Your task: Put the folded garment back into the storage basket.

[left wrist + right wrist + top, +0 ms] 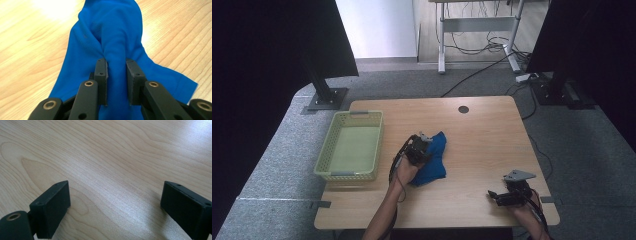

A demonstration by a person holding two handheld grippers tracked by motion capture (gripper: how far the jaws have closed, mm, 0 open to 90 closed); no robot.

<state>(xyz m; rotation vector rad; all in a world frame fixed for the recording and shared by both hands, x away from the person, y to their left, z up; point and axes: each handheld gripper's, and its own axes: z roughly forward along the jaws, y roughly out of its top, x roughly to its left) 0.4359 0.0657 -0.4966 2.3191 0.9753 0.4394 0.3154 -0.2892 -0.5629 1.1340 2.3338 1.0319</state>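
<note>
Beside cloth (435,159), green basket (350,145), table (482,135)

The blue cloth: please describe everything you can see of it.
The blue cloth is a bright blue, soft knit-looking fabric, crumpled with folds. It lies near the middle of the wooden table, right of the green basket. The left gripper pinches a raised fold of it between its jaws; the rest spreads on the tabletop.
</note>
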